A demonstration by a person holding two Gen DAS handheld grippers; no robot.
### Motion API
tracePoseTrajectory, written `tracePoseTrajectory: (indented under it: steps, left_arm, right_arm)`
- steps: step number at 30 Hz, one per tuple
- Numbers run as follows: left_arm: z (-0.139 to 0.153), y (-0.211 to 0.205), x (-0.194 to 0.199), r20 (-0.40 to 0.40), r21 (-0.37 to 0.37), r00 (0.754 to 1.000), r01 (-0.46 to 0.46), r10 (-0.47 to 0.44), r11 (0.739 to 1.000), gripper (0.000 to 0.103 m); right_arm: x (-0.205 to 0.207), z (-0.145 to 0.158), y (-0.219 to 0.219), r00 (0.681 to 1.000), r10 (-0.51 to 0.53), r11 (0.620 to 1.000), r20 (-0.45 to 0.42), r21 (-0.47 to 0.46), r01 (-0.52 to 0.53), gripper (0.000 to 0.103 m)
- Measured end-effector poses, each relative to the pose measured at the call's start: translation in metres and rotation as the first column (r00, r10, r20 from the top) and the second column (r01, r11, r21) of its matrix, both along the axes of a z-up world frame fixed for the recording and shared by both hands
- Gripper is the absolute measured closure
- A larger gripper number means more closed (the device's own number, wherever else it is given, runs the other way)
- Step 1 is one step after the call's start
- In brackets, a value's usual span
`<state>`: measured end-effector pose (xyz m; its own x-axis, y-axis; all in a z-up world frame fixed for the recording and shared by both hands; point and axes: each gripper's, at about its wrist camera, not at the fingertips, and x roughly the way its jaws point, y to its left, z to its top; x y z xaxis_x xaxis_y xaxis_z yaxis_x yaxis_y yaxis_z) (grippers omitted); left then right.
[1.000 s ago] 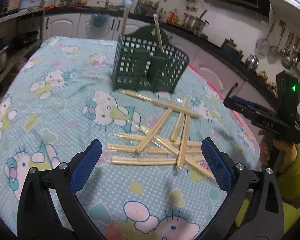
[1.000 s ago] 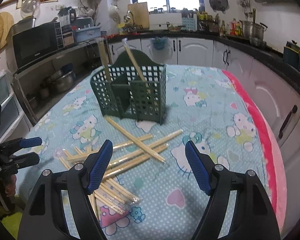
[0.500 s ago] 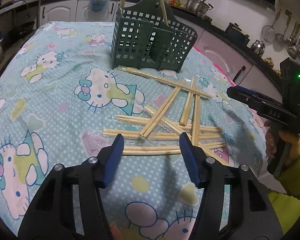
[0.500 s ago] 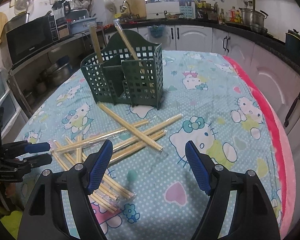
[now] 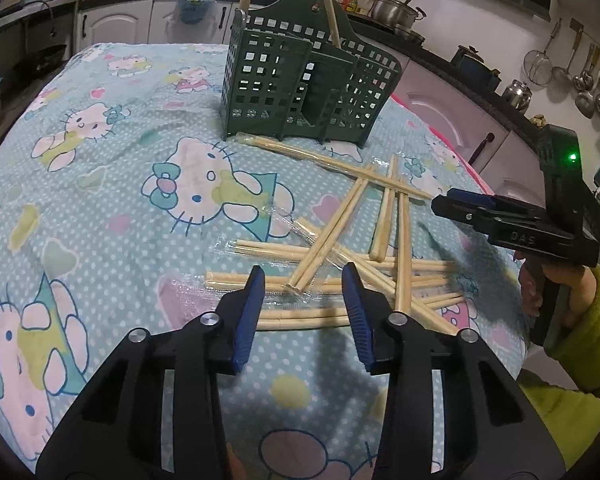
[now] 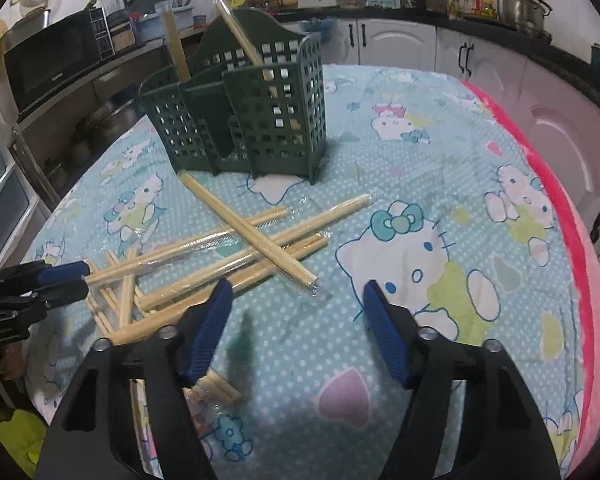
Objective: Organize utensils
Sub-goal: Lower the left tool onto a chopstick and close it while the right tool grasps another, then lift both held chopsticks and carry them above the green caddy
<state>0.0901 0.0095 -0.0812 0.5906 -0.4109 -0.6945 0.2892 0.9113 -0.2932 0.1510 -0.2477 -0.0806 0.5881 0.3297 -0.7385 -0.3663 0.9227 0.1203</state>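
Observation:
Several wrapped pairs of wooden chopsticks (image 5: pixel 340 256) lie crossed in a heap on the Hello Kitty tablecloth; the heap also shows in the right wrist view (image 6: pixel 236 248). Behind it stands a dark green perforated utensil holder (image 5: pixel 300 84), also in the right wrist view (image 6: pixel 256 120), with two chopstick pairs upright in it. My left gripper (image 5: pixel 304 284) is open and empty, low over the near end of the heap, its jaws straddling a chopstick end. My right gripper (image 6: pixel 296 292) is open and empty, just right of the heap.
The table edge with pink trim (image 6: pixel 560 208) runs along the right. Kitchen counters and cabinets (image 6: pixel 400 40) surround the table. A microwave (image 6: pixel 56 64) stands at the left. Pots and hanging ladles (image 5: pixel 588 84) line the far wall.
My left gripper has moved forward and down onto the heap, and its jaws have narrowed. My right gripper has moved closer to the holder and the heap, still open.

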Motion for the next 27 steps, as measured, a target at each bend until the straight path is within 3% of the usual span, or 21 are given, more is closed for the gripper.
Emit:
tracePoseTrajectory:
  steps: [8,27]
  left_arm:
    - [-0.0024,0.0009,0.0018,-0.001,-0.004,1.000,0.008,-0.008,1.000,0.084]
    - [-0.0021,0.0054,0.0038,-0.003,-0.020,1.000,0.003,-0.003,1.000,0.095]
  right_arm:
    - [0.0067,-0.0072,-0.0011,1.000,0.019,1.000,-0.011,0.002,-0.019,0.065]
    - [0.0037,-0.0062,0.0013,0.998,0.056,0.998,-0.003,0.024,-0.056,0.091]
